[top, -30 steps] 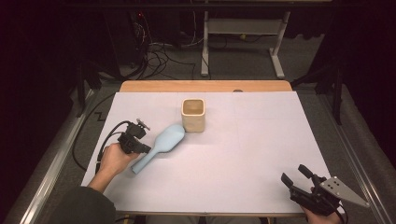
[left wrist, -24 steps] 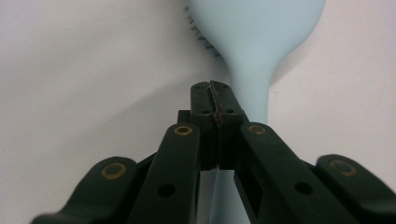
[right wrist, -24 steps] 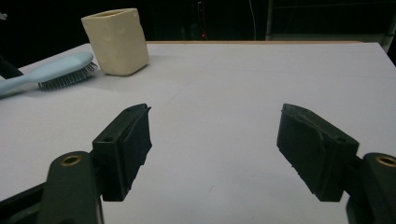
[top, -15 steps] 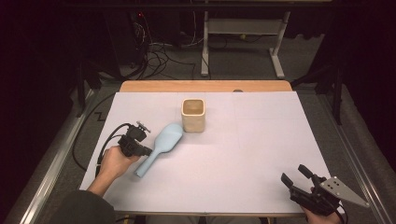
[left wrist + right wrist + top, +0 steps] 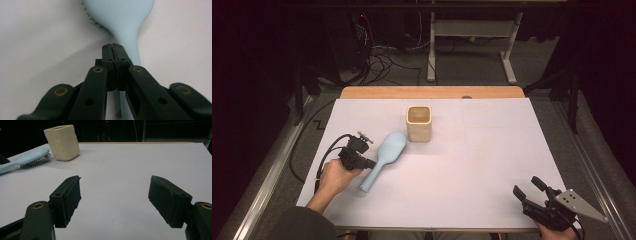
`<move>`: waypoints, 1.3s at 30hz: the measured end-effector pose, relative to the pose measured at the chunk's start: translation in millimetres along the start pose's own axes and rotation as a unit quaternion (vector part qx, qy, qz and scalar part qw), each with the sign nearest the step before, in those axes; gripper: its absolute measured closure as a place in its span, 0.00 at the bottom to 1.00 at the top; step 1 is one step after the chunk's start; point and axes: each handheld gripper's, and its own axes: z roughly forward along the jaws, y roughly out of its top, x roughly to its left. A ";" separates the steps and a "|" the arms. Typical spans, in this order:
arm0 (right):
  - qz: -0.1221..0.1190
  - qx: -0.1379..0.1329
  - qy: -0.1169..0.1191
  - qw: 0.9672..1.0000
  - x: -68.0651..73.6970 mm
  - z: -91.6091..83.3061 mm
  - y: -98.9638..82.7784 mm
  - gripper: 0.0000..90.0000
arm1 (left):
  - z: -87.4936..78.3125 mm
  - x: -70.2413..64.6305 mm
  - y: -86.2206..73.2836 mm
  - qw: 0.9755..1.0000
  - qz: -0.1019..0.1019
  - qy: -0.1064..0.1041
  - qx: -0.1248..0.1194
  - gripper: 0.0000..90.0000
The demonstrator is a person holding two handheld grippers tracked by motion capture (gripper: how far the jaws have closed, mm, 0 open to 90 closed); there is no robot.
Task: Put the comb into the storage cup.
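A light blue hairbrush (image 5: 388, 152) lies bristles down on the white table cover, its head toward a cream square cup (image 5: 419, 122). My left gripper (image 5: 371, 163) is at the brush's handle from the left. In the left gripper view its jaws (image 5: 115, 47) are shut pad to pad, with the brush handle (image 5: 126, 35) running beneath them, not between them. My right gripper (image 5: 527, 186) rests at the near right corner, open with nothing between its pads (image 5: 115, 185). In the right gripper view the cup (image 5: 62, 142) stands upright beside the brush (image 5: 27, 157), far to the left.
The white cover (image 5: 472, 160) spans the table, with a wooden edge (image 5: 432, 92) at the far side. Metal rails run along both sides. Cables (image 5: 382, 55) and a stand's legs (image 5: 472, 40) are on the dark floor beyond.
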 end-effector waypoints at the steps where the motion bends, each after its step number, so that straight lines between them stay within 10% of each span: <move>1: 0.000 0.001 -0.001 1.000 0.1 -0.1 0.0 0.29 | 0.0 -0.6 -0.2 1.000 0.000 -0.001 0.000 0.99; 22: -0.004 -0.001 -0.003 1.000 0.4 -0.6 0.2 0.29 | -4.9 -3.8 -4.9 1.000 -0.012 0.003 -0.015 0.95; 39: -0.003 0.000 -0.003 1.000 0.4 -0.3 0.2 0.29 | -15.2 -11.2 -7.5 0.999 -0.024 0.012 -0.046 0.67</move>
